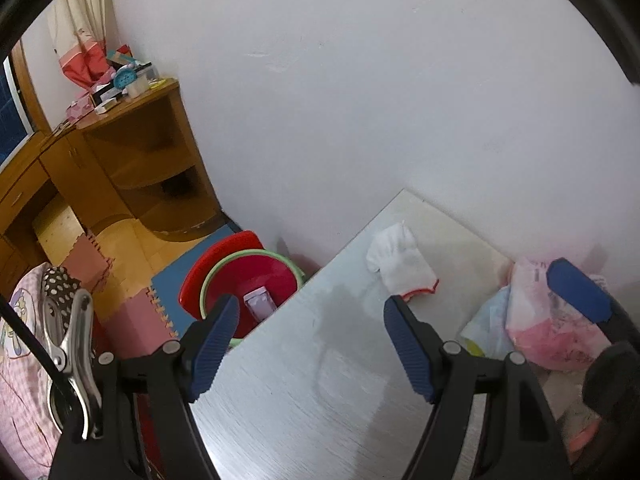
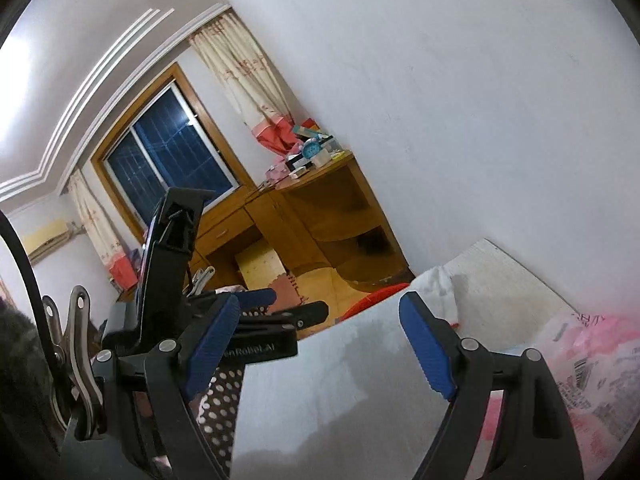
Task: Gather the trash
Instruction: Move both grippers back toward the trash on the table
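Observation:
A crumpled white cloth with a red hem (image 1: 400, 264) lies on the silver table (image 1: 320, 380), beyond my left gripper (image 1: 312, 344), which is open and holds nothing. A pink printed plastic bag (image 1: 552, 320) and a pale blue wrapper (image 1: 484, 320) lie at the table's right. One blue finger (image 1: 576, 292) of my right gripper rests over the bag. In the right wrist view my right gripper (image 2: 320, 346) is open above the table (image 2: 320, 400), with nothing between its pads. The white cloth (image 2: 440, 288) lies ahead and the pink bag (image 2: 580, 344) to its right.
On the floor left of the table a red basin (image 1: 256, 276) sits inside a green one and holds a small purple carton (image 1: 260, 300). A wooden desk with shelves (image 1: 152, 152) stands by the white wall. Foam mats (image 1: 120, 280) cover the floor.

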### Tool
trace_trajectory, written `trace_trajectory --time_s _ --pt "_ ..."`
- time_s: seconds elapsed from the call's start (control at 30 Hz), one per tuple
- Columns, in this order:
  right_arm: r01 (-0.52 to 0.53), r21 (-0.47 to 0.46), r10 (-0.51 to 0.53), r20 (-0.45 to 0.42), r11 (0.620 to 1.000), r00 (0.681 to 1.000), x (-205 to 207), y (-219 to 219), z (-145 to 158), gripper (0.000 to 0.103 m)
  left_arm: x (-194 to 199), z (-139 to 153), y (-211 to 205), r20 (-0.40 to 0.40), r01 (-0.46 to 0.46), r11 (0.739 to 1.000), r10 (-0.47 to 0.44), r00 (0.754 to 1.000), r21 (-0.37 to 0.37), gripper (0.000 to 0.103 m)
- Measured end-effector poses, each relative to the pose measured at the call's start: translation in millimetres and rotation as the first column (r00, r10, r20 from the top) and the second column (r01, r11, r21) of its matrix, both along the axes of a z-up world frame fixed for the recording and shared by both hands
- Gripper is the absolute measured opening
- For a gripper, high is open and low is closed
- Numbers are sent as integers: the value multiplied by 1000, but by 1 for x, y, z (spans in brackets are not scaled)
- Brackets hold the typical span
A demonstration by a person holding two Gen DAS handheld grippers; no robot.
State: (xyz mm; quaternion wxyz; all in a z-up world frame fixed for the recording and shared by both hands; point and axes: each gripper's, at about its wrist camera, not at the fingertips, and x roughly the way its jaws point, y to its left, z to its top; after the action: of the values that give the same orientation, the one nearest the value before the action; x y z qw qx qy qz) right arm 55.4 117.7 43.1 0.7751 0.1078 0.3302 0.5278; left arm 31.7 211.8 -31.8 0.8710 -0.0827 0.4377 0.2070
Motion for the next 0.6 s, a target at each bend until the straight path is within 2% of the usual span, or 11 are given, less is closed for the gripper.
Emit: trace_trajectory --time_s 0.27,0.47,0.6 --pt "154 -29 -154 -6 988 988 -7 1 38 84 6 27 10 39 78 997 -78 996 -2 79" --pt "273 -111 -277 -21 956 961 -15 1 56 84 14 36 10 59 144 989 -142 988 -31 79" --pt "341 -103 -348 -62 934 935 -26 -8 64 84 5 53 -13 87 213 977 -214 973 27 79"
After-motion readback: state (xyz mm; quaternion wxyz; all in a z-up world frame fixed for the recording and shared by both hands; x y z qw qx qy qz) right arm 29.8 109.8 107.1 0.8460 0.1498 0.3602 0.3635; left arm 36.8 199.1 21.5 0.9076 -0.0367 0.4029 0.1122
